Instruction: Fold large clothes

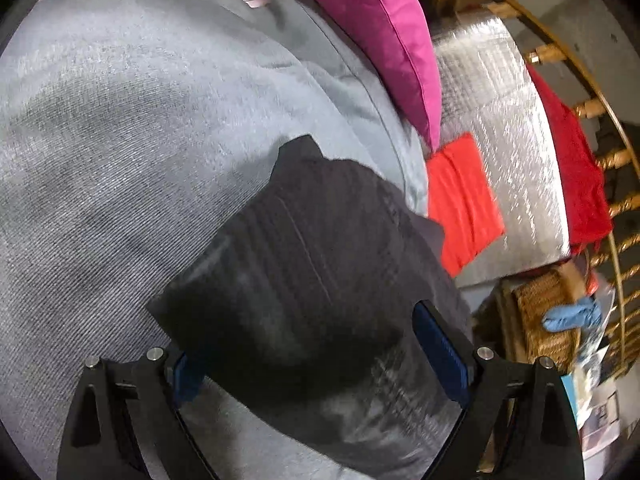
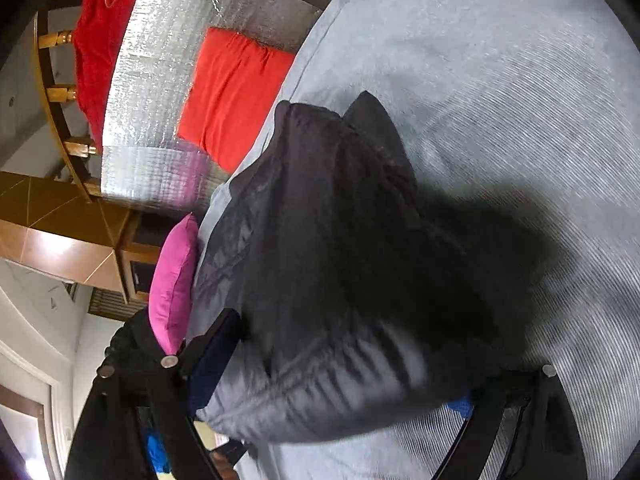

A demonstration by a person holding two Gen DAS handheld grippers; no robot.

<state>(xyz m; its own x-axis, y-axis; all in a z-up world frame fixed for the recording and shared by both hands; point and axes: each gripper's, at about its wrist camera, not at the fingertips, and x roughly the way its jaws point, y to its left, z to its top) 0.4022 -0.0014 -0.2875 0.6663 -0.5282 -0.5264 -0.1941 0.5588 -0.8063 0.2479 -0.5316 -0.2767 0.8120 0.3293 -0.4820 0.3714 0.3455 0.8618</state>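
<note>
A dark grey garment (image 1: 304,264) lies bunched on a light grey ribbed bedcover (image 1: 104,152). My left gripper (image 1: 320,364) has its jaws wide apart, the blue pads on either side of the garment's near part, not pinching it. In the right wrist view the same dark garment (image 2: 340,264) fills the space between the fingers of my right gripper (image 2: 336,384), whose jaws also stand wide apart around the cloth. The bedcover (image 2: 500,80) spreads to the right there.
A magenta pillow (image 1: 384,40) and a folded orange-red cloth (image 1: 464,200) lie near a silver quilted mat (image 1: 500,92). A red garment (image 1: 576,176) hangs by a wooden railing (image 1: 592,108). A wicker basket (image 1: 548,312) stands at the right.
</note>
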